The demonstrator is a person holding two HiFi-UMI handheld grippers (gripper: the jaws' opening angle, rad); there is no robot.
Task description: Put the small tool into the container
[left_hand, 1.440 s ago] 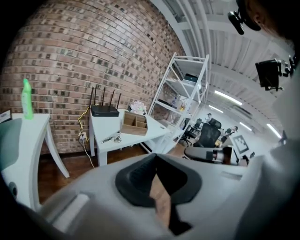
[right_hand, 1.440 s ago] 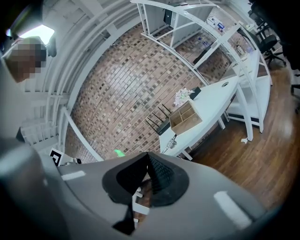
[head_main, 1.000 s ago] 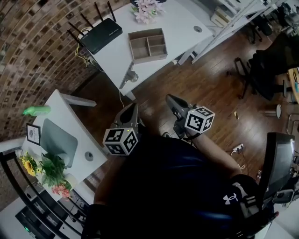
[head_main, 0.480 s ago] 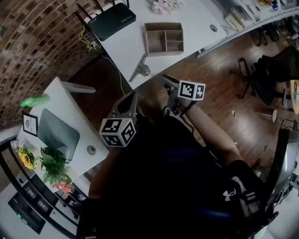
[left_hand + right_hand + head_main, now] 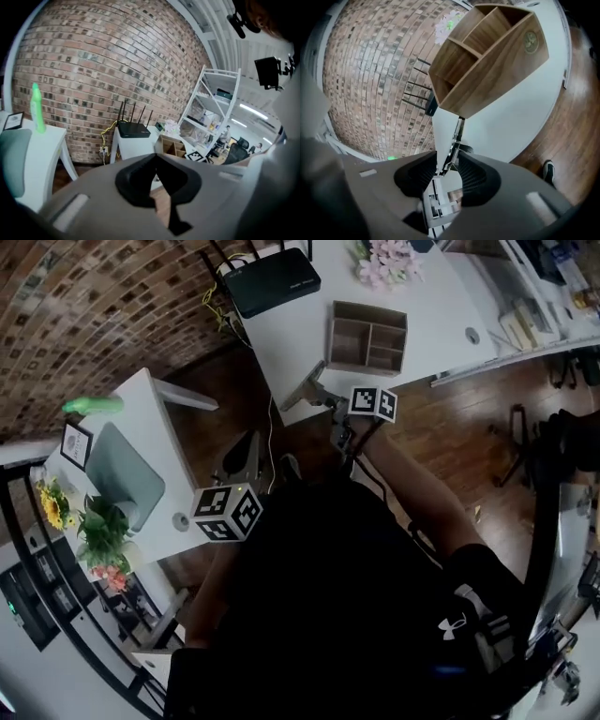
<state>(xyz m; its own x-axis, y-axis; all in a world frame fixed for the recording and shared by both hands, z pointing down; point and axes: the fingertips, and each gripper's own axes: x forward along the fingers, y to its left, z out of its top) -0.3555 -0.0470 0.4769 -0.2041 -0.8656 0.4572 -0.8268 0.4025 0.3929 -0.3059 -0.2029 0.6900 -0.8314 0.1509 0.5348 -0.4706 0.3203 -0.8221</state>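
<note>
The right gripper [image 5: 448,164], forearm stretched toward 12 o'clock, slants down, its jaws just spread wide around the small spring-loaded tool [image 5: 458,131] at the white table's [image 5: 300,343] edge, 7 o'clock of the wooden organizer [image 5: 367,334]. The left gripper [image 5: 155,157] hangs at 8 o'clock, pads pressed together.

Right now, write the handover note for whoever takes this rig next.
Left gripper: shut, empty.
Right gripper: open. Its jaws have just been opening and straddle the small spring-loaded metal tool without pressing on it.
The tool lies at the near edge of the white table. The compartmented wooden box stands just behind it and looks empty.
Done: the reach only.
Left: grip the tool, lift it, put it in the box.
</note>
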